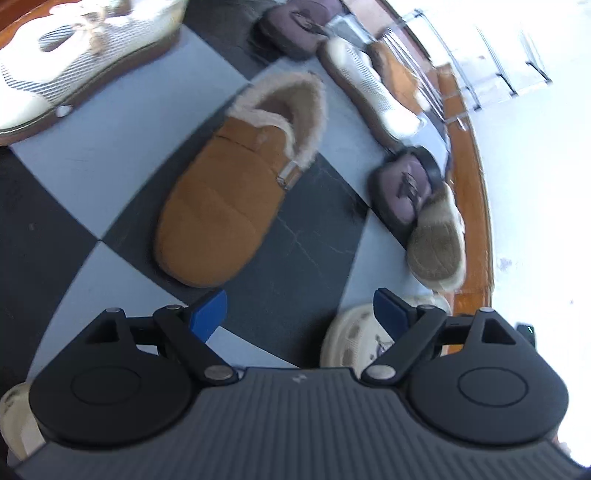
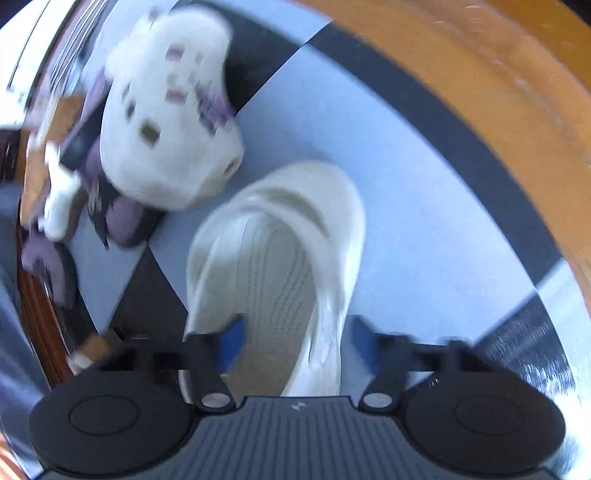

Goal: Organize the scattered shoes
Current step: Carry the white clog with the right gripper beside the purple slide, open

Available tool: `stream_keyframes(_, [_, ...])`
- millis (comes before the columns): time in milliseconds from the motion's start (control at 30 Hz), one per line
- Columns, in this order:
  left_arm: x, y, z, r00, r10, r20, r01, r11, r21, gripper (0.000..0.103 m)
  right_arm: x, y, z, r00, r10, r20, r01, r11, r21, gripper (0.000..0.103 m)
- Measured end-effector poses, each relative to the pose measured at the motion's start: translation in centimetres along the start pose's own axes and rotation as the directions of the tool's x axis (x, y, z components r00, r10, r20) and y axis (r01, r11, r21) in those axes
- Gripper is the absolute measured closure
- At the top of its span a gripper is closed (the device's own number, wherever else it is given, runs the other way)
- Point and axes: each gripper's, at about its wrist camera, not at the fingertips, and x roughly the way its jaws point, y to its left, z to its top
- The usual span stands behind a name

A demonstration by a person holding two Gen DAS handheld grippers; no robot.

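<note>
In the left wrist view a tan fur-lined slipper [image 1: 229, 192] lies on the checkered floor, toe toward my left gripper [image 1: 301, 314], which is open and empty just short of it. In the right wrist view my right gripper [image 2: 295, 345] is open, its blue fingers on either side of the heel of a cream clog [image 2: 277, 266] that lies on the floor; the view is blurred. A second cream clog with holes [image 2: 166, 118] lies beyond it, and shows at the left gripper's right finger [image 1: 354, 339].
A white mesh sneaker [image 1: 74, 62] lies far left, its mate [image 1: 365, 85] at the back right. Purple slippers [image 1: 402, 188] [image 1: 295, 26], a beige fuzzy slipper [image 1: 436, 243] and another tan slipper [image 1: 395, 70] lie along the wooden edge [image 1: 472, 206]. A wire rack [image 1: 498, 55] stands beyond.
</note>
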Motion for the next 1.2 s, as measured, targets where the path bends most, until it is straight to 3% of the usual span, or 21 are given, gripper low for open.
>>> stream_keyframes(67, [0.0, -0.1, 0.0, 1.000, 0.009, 0.001, -0.009, 1.000, 0.008, 0.016, -0.5, 2.6, -1.7, 0.994, -0.074, 0.080, 0.091, 0.970, -0.224, 0.075])
stream_keyframes(167, [0.1, 0.2, 0.0, 1.000, 0.015, 0.003, -0.015, 1.000, -0.004, 0.016, -1.1, 4.9, -3.6, 0.990, -0.087, 0.110, 0.123, 0.917, -0.380, 0.076])
stream_keyframes(300, [0.3, 0.5, 0.1, 1.000, 0.019, -0.005, -0.019, 1.000, -0.006, 0.016, -1.4, 6.1, -3.6, 1.000, -0.017, 0.023, 0.024, 0.936, -0.352, 0.084])
stream_keyframes(333, [0.3, 0.6, 0.1, 1.000, 0.019, -0.006, -0.019, 1.000, -0.008, 0.016, -1.5, 7.1, -3.7, 1.000, -0.019, 0.022, 0.026, 0.920, -0.390, 0.089])
stream_keyframes(467, [0.3, 1.0, 0.3, 1.000, 0.016, -0.007, -0.017, 1.000, -0.018, 0.016, -2.0, 11.7, -4.0, 0.995, -0.093, 0.038, 0.099, 0.833, -0.544, 0.088])
stream_keyframes(600, [0.3, 1.4, 0.3, 1.000, 0.016, -0.011, -0.016, 1.000, -0.025, 0.016, -1.7, 13.5, -2.7, 0.988, -0.139, 0.065, 0.152, 0.830, -0.537, 0.088])
stream_keyframes(700, [0.4, 1.5, 0.3, 1.000, 0.018, -0.014, -0.018, 1.000, -0.025, 0.016, -1.6, 13.4, -1.3, 0.985, -0.146, 0.093, 0.173, 0.856, -0.488, 0.088])
stream_keyframes(800, [0.3, 1.6, 0.3, 1.000, 0.016, -0.019, -0.017, 1.000, -0.026, 0.016, -2.0, 13.4, -0.2, 0.962, -0.190, 0.194, 0.267, 0.801, -0.536, 0.092])
stream_keyframes(900, [0.3, 1.4, 0.1, 1.000, 0.006, -0.028, -0.007, 1.000, -0.016, 0.016, -4.1, 11.7, 1.8, 0.948, -0.187, 0.259, 0.293, 0.834, -0.468, 0.097])
stream_keyframes(933, [0.3, 1.3, 0.1, 1.000, 0.005, -0.028, -0.005, 1.000, -0.015, 0.016, -4.9, 11.2, 2.6, 0.938, -0.194, 0.287, 0.311, 0.835, -0.454, 0.100])
stream_keyframes(1000, [0.3, 1.3, 0.0, 1.000, 0.006, -0.031, -0.006, 1.000, -0.011, 0.016, -6.1, 10.5, 3.4, 0.888, -0.252, 0.384, 0.415, 0.799, -0.435, 0.103])
stream_keyframes(1067, [0.4, 1.2, -0.1, 0.999, 0.005, -0.036, -0.005, 1.000, -0.008, 0.016, -7.6, 9.3, 3.9, 0.874, -0.239, 0.424, 0.423, 0.804, -0.419, 0.103])
stream_keyframes(1100, [0.5, 1.2, -0.1, 0.999, 0.004, -0.038, -0.004, 1.000, -0.007, 0.016, -8.2, 8.7, 4.1, 0.887, -0.213, 0.410, 0.389, 0.824, -0.413, 0.097])
stream_keyframes(1167, [0.6, 1.1, -0.1, 0.999, 0.003, -0.042, -0.004, 1.000, -0.003, 0.016, -9.1, 6.9, 4.3, 0.964, -0.058, 0.261, 0.156, 0.913, -0.376, 0.085])
stream_keyframes(1200, [0.7, 1.0, -0.1, 0.999, 0.004, -0.044, -0.004, 1.000, -0.001, 0.016, -9.4, 6.4, 4.1, 0.973, -0.019, 0.230, 0.105, 0.924, -0.368, 0.077])
